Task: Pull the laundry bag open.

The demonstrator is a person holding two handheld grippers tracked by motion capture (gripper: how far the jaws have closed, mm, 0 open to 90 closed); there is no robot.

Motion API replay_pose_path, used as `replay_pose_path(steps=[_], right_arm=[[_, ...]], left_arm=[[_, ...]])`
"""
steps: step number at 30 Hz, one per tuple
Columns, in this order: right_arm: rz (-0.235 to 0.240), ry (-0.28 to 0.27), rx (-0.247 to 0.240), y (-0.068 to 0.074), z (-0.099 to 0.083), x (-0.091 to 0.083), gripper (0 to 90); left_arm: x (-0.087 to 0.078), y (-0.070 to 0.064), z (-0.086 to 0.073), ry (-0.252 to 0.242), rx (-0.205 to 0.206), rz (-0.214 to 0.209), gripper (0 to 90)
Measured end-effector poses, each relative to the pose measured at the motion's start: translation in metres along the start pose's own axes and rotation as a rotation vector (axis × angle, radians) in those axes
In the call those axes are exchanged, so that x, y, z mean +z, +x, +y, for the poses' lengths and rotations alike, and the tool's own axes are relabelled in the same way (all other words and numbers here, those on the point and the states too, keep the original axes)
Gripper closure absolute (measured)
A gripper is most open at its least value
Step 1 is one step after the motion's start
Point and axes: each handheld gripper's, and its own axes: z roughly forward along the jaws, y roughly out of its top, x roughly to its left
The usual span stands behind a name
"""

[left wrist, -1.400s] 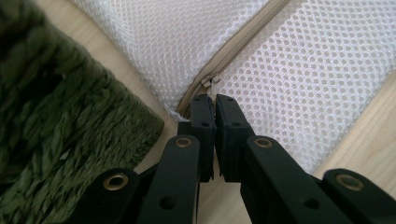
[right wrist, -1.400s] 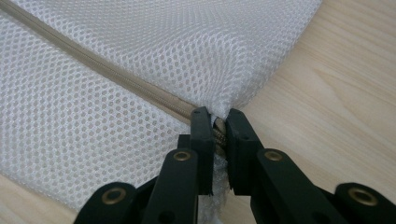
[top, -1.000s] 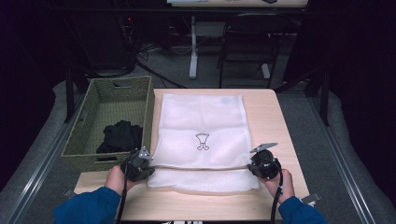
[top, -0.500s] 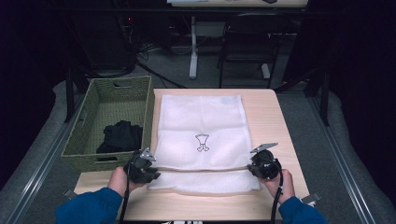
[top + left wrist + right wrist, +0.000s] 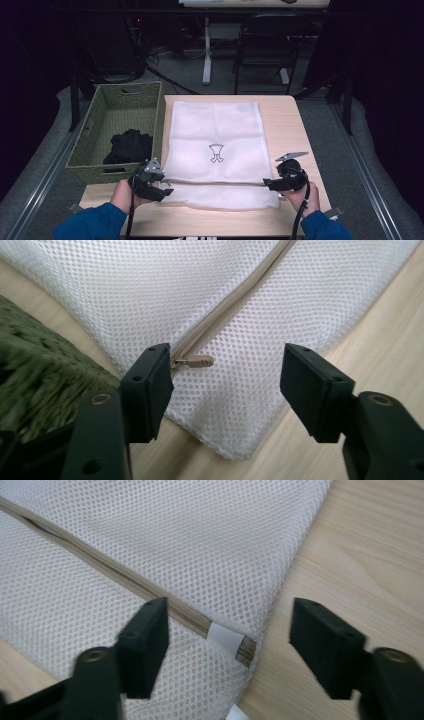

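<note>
A white mesh laundry bag (image 5: 215, 145) with a small dark logo lies flat on the wooden table (image 5: 300, 130). Its beige zipper runs across the near end. My left gripper (image 5: 164, 189) is at the bag's near left corner. In the left gripper view it (image 5: 227, 382) is open, with the zipper pull (image 5: 199, 361) lying between the jaws, close to the left one. My right gripper (image 5: 270, 184) is at the near right corner. It (image 5: 230, 642) is open over the zipper's end tab (image 5: 226, 638).
A green woven basket (image 5: 95, 125) stands at the table's left, touching the bag's side, with black clothing (image 5: 129, 146) inside; its wall (image 5: 35, 375) is close to my left jaw. Bare wood (image 5: 370, 545) lies right of the bag. A chair (image 5: 265, 45) stands beyond the table.
Both grippers have shifted slightly toward the near edge. The bag's near end now lies flatter, with the zipper line less taut between them.
</note>
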Motion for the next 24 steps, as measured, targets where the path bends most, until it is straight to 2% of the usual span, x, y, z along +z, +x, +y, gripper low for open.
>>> replay_pose_path(steps=[2,6,8,12,15,18,22,24], right_arm=[[0.01,-0.017,-0.01,0.0,0.0,-0.002,15.0],[0.019,-0.034,-0.051,0.007,0.005,-0.008,5.8],[0.023,-0.056,-0.081,0.012,0.007,-0.01,4.0],[0.028,-0.065,-0.137,0.022,0.015,-0.01,2.1],[0.04,-0.071,-0.172,0.03,0.022,-0.008,3.9],[0.053,-0.065,-0.187,0.038,0.03,-0.004,0.1],[0.063,-0.055,-0.214,0.046,0.038,0.003,0.0],[0.062,-0.046,-0.242,0.052,0.043,0.009,0.0]], left_arm=[[-0.007,-0.001,-0.002,-0.018,-0.007,-0.006,29.0],[-0.017,-0.006,-0.007,-0.042,-0.025,0.016,15.9],[-0.021,-0.007,-0.008,-0.04,-0.022,0.014,13.3],[-0.025,-0.007,-0.013,-0.043,-0.033,0.01,9.0],[-0.023,-0.004,-0.014,-0.046,-0.036,-0.015,6.0],[-0.021,-0.003,-0.014,-0.042,-0.03,-0.017,3.7],[-0.02,-0.003,-0.013,-0.05,-0.012,-0.02,2.2],[-0.019,-0.002,-0.013,-0.055,-0.016,-0.021,1.0]])
